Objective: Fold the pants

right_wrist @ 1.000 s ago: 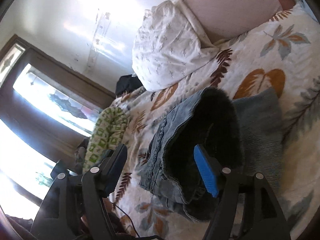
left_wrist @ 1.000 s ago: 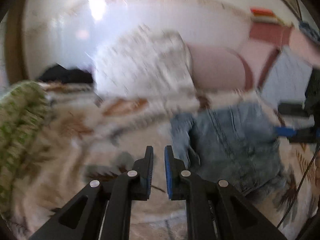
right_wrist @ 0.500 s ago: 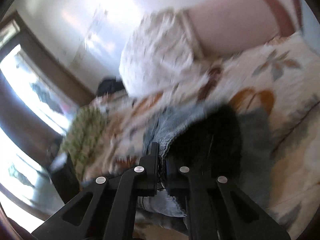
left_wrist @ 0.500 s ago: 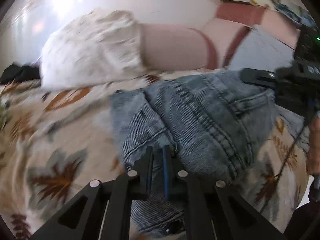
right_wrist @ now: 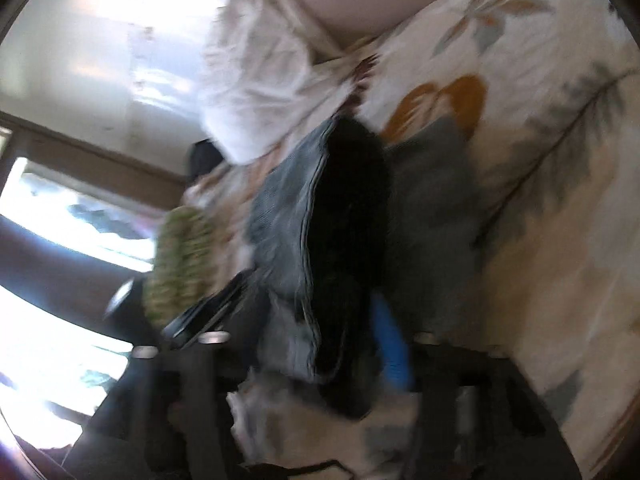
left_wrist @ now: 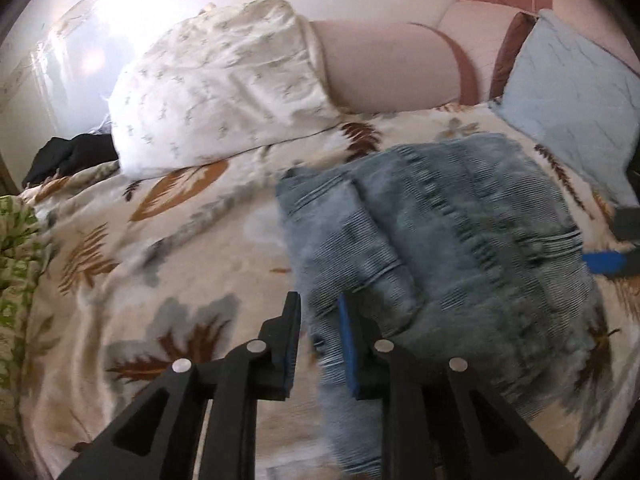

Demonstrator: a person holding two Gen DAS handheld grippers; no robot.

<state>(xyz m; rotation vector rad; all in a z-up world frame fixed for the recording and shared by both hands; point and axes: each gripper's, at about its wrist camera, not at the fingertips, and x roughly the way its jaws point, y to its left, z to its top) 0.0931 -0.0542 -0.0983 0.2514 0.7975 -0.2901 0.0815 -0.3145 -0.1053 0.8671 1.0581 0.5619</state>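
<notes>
Light blue jeans point(left_wrist: 432, 248) lie folded in a thick bundle on the leaf-print bedspread point(left_wrist: 172, 248). My left gripper point(left_wrist: 318, 340) is at the bundle's near left edge, its jaws slightly apart, with a strip of denim between them but not pinched. My right gripper point(right_wrist: 316, 320) is open wide, its fingers on either side of the folded jeans point(right_wrist: 304, 216); the view is blurred. Its blue pad point(left_wrist: 604, 262) shows at the right edge of the left wrist view.
A white patterned pillow point(left_wrist: 224, 88), a pink bolster point(left_wrist: 388, 68) and a pale blue cushion point(left_wrist: 572, 92) lie along the bed's far side. A green patterned cloth point(left_wrist: 16, 272) and dark clothes point(left_wrist: 72, 156) lie at the left. A window point(right_wrist: 72, 216) is beyond.
Both grippers have opened and let go of the jeans. The left one has drawn back to the bundle's left edge. The jeans now rest on the bed.
</notes>
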